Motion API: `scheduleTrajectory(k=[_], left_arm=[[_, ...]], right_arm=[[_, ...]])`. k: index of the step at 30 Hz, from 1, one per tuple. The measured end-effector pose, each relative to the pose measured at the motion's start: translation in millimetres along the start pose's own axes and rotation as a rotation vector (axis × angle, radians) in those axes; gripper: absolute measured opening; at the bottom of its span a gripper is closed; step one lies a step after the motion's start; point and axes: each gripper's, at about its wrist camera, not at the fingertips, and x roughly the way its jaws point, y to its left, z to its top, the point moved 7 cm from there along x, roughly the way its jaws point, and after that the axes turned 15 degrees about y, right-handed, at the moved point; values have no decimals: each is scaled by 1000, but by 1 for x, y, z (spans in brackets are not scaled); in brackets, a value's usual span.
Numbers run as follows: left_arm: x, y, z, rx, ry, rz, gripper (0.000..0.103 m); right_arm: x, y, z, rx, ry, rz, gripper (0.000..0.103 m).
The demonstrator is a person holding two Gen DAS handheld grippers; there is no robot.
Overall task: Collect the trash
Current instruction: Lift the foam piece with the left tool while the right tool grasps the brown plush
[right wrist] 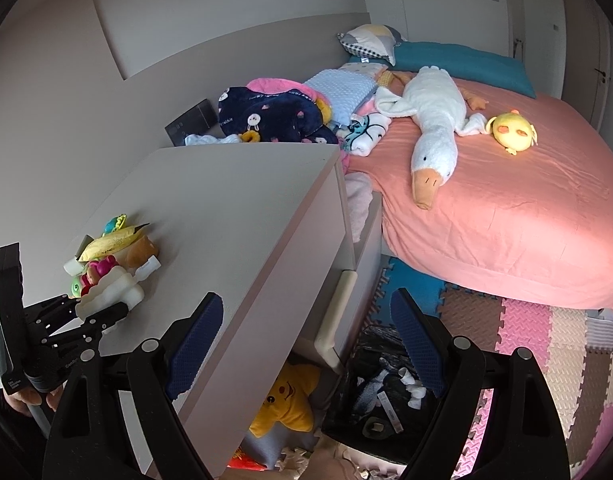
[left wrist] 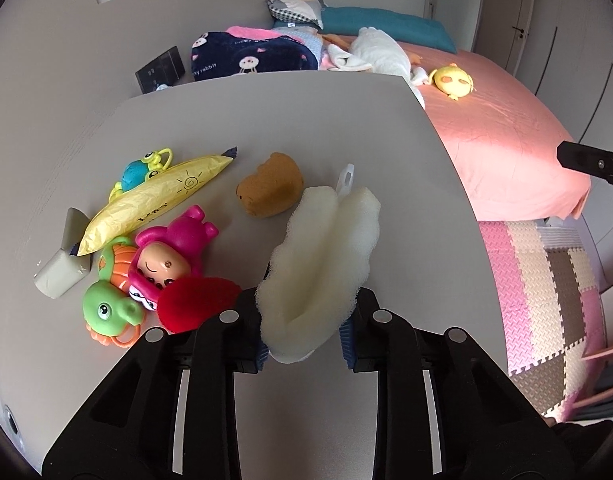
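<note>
Behind the white foam [left wrist: 320,264], a clear plastic piece [left wrist: 345,178] hides.

Near and low: right gripper [right wrist: 306,344], blue-padded fingers [right wrist: 196,336] spread wide, nothing between. Below the gap, a black trash bag [right wrist: 380,400] on the floor holding scraps; just left of it, a yellow star plush [right wrist: 284,400] under the grey cabinet [right wrist: 234,208]. At far left, left gripper [right wrist: 102,312] clamped on a white foam piece [right wrist: 114,288] over the cabinet top, beside a cluster of toys [right wrist: 106,252]. To the right, a pink bed [right wrist: 506,208] with a white goose plush [right wrist: 434,120] and a yellow chick plush [right wrist: 514,132]. Foam floor mats [right wrist: 546,340] at lower right.
</note>
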Motion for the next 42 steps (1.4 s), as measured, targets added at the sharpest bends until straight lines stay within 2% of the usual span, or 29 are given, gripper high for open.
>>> scheduleTrajectory(k=[14, 23, 28, 34, 42], left_arm=[[-43, 39, -24, -127, -94, 39, 26], [-52, 81, -42, -289, -143, 64, 26], [-59, 100, -46, -375, -172, 120, 26], [-67, 116, -53, -460, -212, 121, 24], [-62, 129, -59, -496, -192, 106, 22]], right_arm=[[30, 60, 8, -84, 38, 56, 86], [53, 105, 12, -162, 71, 88, 86], [70, 126, 17, -182, 96, 94, 86], [89, 153, 25, -199, 117, 97, 86], [115, 189, 34, -262, 137, 41, 86]])
